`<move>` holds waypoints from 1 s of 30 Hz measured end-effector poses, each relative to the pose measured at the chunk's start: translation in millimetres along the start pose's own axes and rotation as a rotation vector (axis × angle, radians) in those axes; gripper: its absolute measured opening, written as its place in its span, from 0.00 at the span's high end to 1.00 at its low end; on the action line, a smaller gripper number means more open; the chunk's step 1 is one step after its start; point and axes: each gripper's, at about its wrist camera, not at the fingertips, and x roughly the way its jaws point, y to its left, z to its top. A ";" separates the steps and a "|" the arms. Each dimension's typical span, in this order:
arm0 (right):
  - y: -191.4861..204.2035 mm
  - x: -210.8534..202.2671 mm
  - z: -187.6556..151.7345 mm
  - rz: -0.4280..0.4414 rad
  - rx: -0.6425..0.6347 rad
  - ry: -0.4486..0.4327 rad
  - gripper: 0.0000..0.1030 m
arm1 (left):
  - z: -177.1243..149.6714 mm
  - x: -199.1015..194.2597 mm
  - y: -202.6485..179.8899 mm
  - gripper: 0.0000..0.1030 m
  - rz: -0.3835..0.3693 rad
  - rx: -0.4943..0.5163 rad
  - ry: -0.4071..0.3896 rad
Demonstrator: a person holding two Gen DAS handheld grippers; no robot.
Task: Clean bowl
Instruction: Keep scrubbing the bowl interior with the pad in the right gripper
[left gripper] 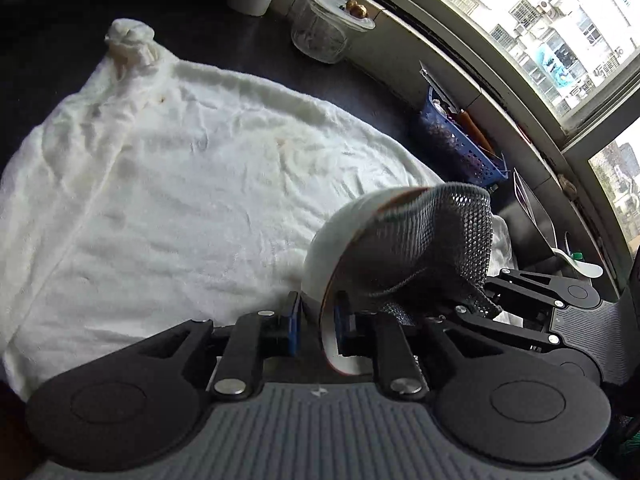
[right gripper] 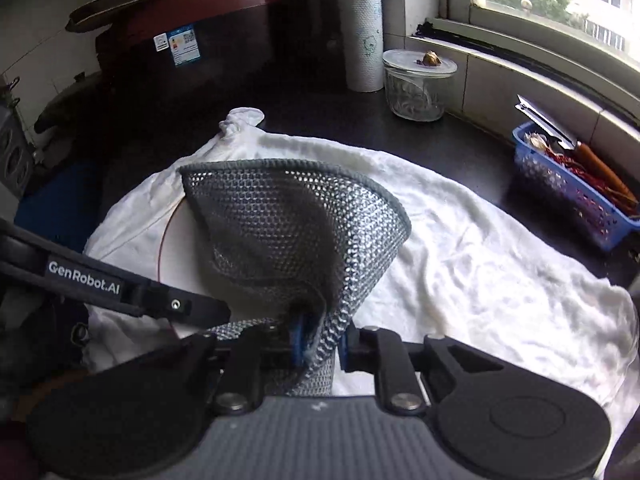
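My left gripper is shut on the rim of a white bowl with a brown rim line, held tilted on its side above the white towel. My right gripper is shut on a grey mesh dishcloth, which is draped over and into the bowl's mouth. In the right wrist view the bowl's inside shows left of the cloth, and the left gripper's arm crosses in front. In the left wrist view the cloth covers the bowl's opening.
A white towel covers a dark counter. A blue basket with chillies and a knife stands at the right by the window sill. A lidded glass jar and a paper towel roll stand at the back. A white spoon lies at the right.
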 end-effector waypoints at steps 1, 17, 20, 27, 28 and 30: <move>5.9 -1.5 -1.1 -0.016 -0.071 -0.007 0.84 | 3.1 -2.2 -1.6 0.84 0.019 0.036 -0.002; -22.6 17.2 -6.4 0.188 0.396 0.086 0.81 | -24.0 10.8 49.0 0.91 -0.171 -0.385 -0.057; -28.9 13.6 -10.1 0.221 0.485 0.074 0.79 | -33.1 27.3 57.6 0.92 -0.299 -0.554 -0.010; -18.6 0.7 -2.2 0.098 0.334 0.022 0.77 | -26.4 35.5 35.2 0.89 -0.261 -0.435 0.063; -17.7 1.5 -1.9 0.086 0.308 0.020 0.77 | -23.1 32.1 28.1 0.88 -0.220 -0.364 0.065; -7.0 1.3 -0.5 0.032 0.185 0.015 0.79 | -16.8 22.5 12.2 0.87 -0.124 -0.204 0.056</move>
